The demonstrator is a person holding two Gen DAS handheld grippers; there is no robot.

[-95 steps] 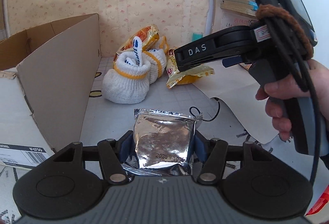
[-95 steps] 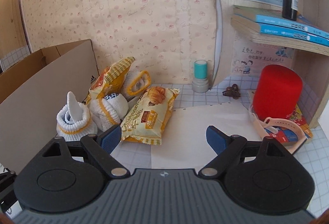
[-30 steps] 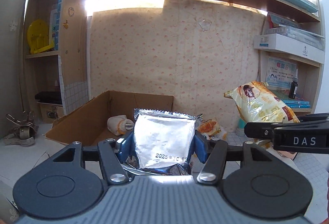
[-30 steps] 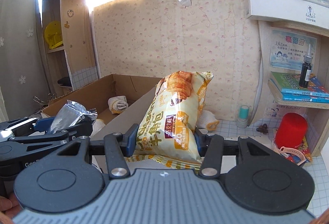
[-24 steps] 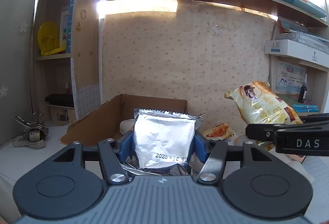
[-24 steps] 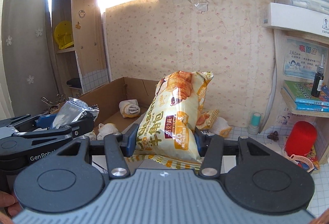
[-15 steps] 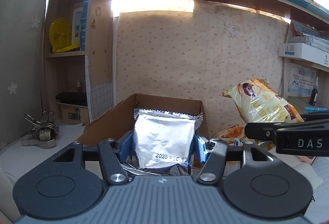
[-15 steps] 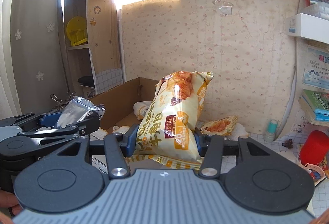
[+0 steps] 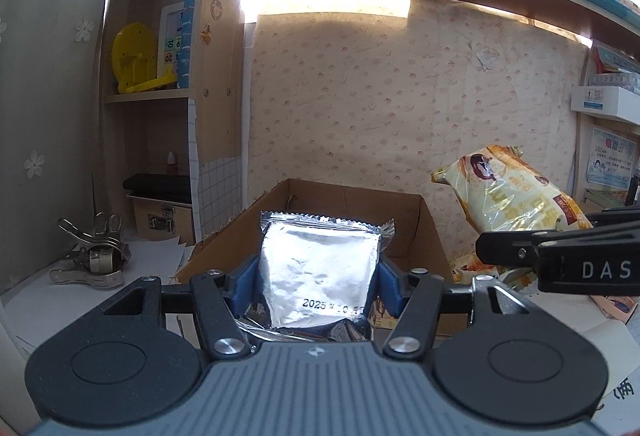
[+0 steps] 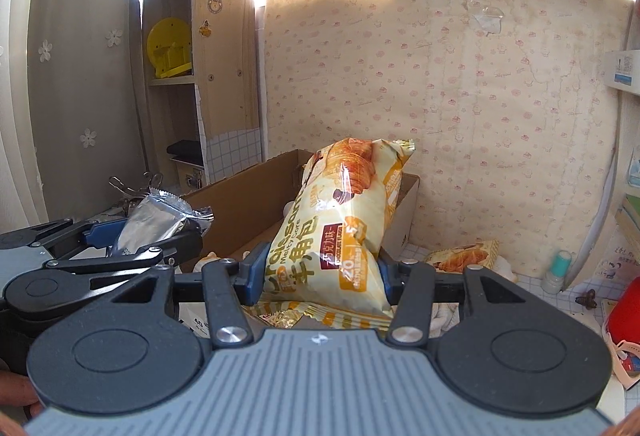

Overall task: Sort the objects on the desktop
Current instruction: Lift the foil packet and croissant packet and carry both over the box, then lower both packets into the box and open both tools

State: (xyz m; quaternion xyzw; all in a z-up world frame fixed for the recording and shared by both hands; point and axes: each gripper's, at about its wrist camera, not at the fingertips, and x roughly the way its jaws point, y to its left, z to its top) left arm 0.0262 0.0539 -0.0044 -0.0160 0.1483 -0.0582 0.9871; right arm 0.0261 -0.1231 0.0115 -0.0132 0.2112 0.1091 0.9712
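My left gripper (image 9: pixel 318 282) is shut on a silver foil packet (image 9: pixel 320 268), held upright in front of the open cardboard box (image 9: pixel 430 232). My right gripper (image 10: pixel 320 276) is shut on a yellow croissant bread bag (image 10: pixel 344 220), raised just before the same cardboard box (image 10: pixel 240 207). In the left wrist view the bread bag (image 9: pixel 516 195) and the right gripper's black finger show at the right. In the right wrist view the foil packet (image 10: pixel 154 224) and the left gripper (image 10: pixel 132 236) sit at the left. Another small croissant packet (image 10: pixel 464 256) lies on the desk by the box.
Metal clips (image 9: pixel 94 256) lie on white paper at the left. Wooden shelves (image 9: pixel 152 87) with a yellow toy stand behind. A red cylinder (image 10: pixel 624 312), a small teal-capped bottle (image 10: pixel 558 272) and white rolled socks (image 10: pixel 444 312) are at the right on the desk.
Both grippers have swung left with their packets still held. The cardboard box now stands straight ahead of the left gripper and closer; the right-hand shelves have slid toward the picture's edge.
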